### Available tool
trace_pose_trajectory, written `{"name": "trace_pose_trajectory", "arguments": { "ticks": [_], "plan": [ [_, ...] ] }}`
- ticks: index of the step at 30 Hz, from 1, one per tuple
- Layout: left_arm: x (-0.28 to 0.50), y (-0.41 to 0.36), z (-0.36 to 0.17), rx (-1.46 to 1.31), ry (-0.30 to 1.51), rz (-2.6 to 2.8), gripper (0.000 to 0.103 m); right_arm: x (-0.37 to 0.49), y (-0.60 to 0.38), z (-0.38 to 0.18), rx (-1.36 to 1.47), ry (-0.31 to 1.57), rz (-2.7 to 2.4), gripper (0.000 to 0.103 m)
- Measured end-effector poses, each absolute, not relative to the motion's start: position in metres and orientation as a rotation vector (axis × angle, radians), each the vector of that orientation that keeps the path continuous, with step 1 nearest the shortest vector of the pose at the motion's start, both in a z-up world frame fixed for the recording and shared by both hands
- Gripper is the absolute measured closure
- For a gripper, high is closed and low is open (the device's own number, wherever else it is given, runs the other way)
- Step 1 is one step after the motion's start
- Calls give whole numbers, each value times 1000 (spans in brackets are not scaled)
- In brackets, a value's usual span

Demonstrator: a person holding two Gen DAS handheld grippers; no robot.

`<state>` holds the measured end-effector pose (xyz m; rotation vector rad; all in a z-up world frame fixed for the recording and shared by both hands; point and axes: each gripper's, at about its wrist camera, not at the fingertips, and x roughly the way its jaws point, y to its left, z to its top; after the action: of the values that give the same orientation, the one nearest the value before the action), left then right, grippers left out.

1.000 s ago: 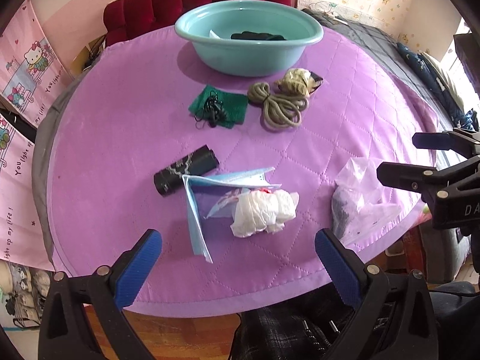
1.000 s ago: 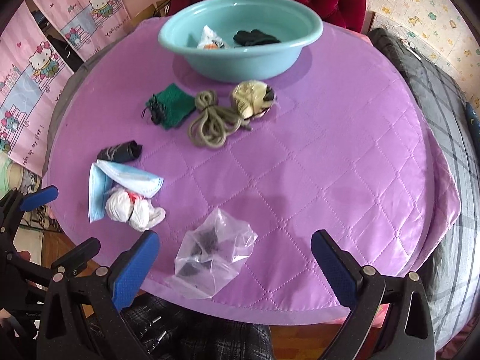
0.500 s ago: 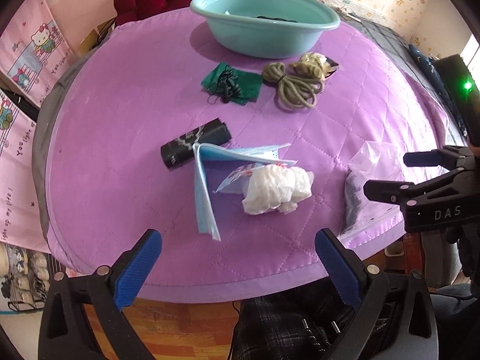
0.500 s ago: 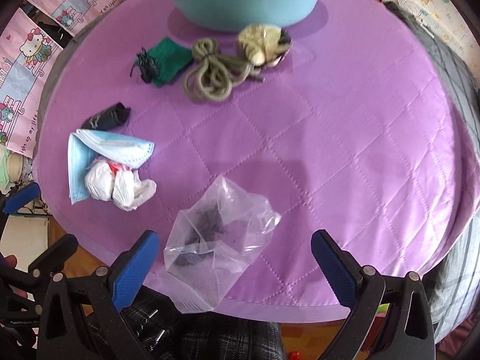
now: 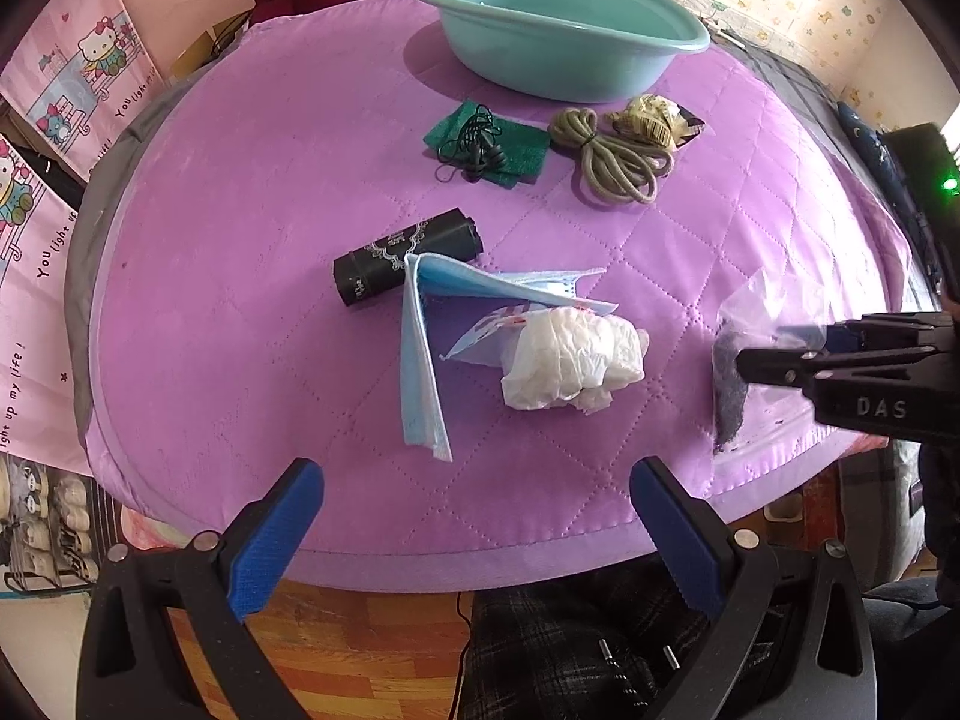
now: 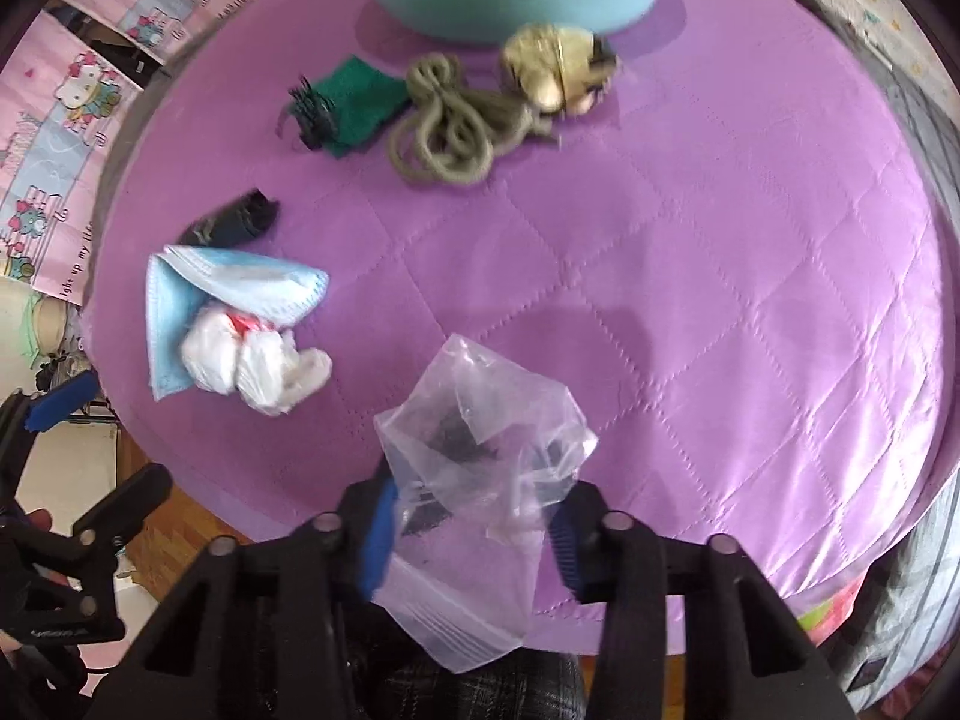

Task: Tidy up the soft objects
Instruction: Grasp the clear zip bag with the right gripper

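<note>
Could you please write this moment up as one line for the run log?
right gripper: closing around clear bag at table edge | left gripper: open, empty, above mask | basin: far side

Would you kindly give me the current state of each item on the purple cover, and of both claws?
Clear plastic bag: between the closing jaws of the right claw, pads pressing on it.
Left claw: open, nothing between its jaws.
Face mask: folded, splayed open.
White plastic bag: crumpled, lying on the mask.
Rope: coiled.
Black roll: rolled up, lying flat.
Basin: upright.
</note>
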<state>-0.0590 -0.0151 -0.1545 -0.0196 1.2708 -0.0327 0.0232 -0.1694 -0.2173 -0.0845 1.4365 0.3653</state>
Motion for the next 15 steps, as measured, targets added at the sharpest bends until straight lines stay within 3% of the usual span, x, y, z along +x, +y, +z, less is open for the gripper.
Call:
{"name": "trace_pose_trajectory", "arguments": {
  "ticks": [5, 15],
  "plan": [
    [-53, -23, -153, -16, 1260, -47, 0, 27, -172, -199, -100, 1386, 383, 71],
    [-37, -48, -143, 0, 1213, -64, 0, 36, -180, -174, -117, 1351, 419, 72]
  ]
}}
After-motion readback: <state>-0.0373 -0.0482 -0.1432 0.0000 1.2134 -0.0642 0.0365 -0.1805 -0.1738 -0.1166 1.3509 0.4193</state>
